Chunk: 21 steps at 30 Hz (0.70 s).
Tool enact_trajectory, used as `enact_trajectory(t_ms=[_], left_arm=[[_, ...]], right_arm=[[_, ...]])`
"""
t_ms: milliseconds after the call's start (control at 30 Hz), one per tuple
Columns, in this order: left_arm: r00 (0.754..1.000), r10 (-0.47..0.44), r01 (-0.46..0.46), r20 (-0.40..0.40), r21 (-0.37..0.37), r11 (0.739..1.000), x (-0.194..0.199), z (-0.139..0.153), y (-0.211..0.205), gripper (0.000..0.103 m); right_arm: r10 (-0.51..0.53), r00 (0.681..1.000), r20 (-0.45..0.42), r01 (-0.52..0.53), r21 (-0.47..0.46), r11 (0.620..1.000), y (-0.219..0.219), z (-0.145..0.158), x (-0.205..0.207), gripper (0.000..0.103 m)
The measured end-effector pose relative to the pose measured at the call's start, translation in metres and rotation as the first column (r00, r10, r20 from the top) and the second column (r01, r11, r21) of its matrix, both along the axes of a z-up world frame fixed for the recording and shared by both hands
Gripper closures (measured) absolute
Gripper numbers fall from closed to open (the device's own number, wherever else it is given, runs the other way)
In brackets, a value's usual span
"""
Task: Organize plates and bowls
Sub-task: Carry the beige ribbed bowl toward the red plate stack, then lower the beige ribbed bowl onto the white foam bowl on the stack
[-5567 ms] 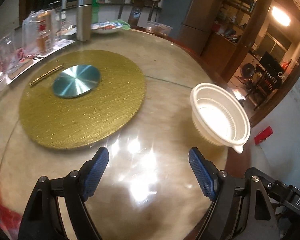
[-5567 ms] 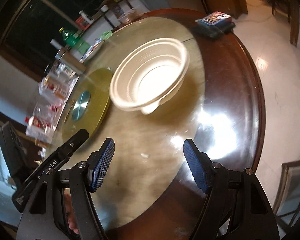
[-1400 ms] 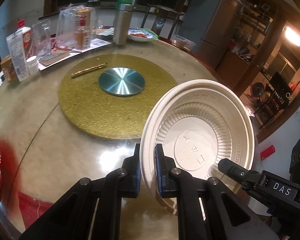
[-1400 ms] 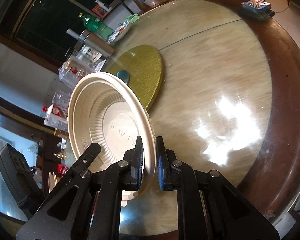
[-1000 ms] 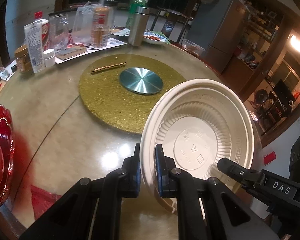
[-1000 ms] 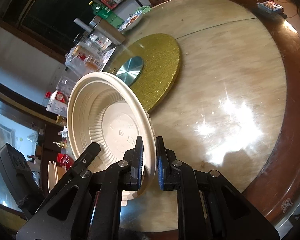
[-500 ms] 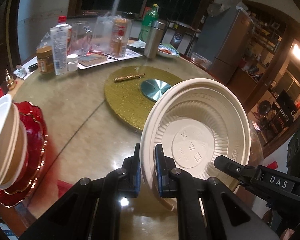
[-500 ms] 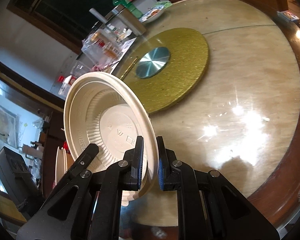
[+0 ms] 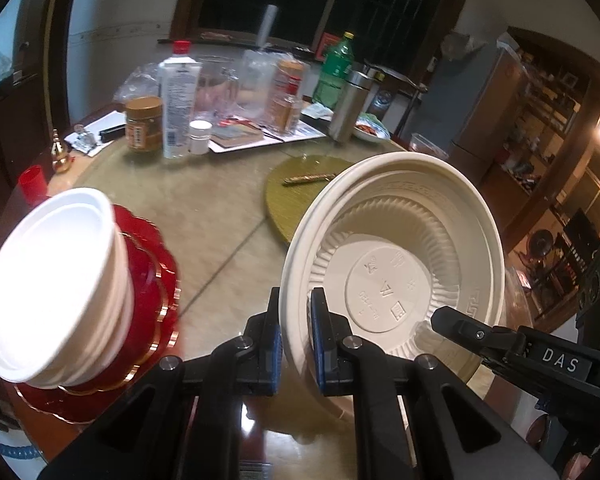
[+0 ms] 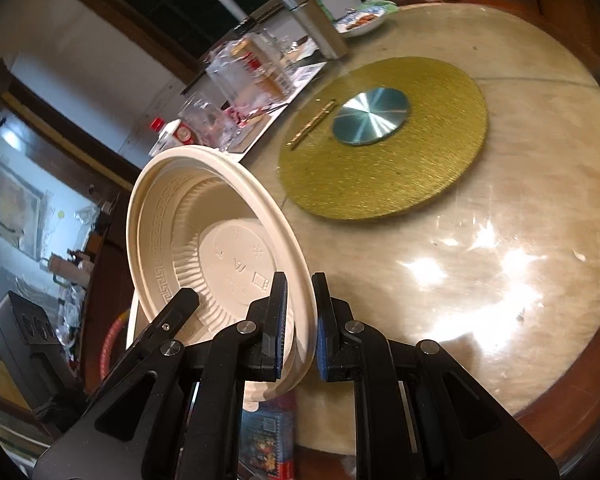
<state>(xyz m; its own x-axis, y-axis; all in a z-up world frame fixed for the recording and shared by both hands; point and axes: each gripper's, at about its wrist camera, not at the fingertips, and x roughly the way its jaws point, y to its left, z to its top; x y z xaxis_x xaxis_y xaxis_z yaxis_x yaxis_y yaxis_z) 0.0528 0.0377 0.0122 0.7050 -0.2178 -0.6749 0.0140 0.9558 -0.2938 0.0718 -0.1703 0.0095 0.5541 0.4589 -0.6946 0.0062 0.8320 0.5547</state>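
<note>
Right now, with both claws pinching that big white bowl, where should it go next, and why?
Probably carry the big bowl over the stacked white bowls on the red plates. The left claw and right claw both grip its rim, and it hangs beside that stack.

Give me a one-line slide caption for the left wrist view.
Both grippers pinch the cream bowl by its rim, beside white bowls stacked on red plates.
</note>
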Motion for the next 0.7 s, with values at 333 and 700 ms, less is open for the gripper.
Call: enact_trajectory(t_ms=[333, 700], left_arm=[[0.997, 0.073, -0.072, 0.033, -0.005, 0.997, -0.011, 0.012, 0.037, 0.092], [0.986, 0.131, -0.131, 0.103, -0.007, 0.991, -0.023, 0.037, 0.065, 0.092]], right_arm=[[0.087, 0.995, 0.057, -0.083, -0.060, 0.995, 0.047, 0.018, 0.003, 0.091], [0.141, 0.981, 0.136, -0.127, -0.102, 0.987, 0.079, 0.045, -0.003, 0.091]])
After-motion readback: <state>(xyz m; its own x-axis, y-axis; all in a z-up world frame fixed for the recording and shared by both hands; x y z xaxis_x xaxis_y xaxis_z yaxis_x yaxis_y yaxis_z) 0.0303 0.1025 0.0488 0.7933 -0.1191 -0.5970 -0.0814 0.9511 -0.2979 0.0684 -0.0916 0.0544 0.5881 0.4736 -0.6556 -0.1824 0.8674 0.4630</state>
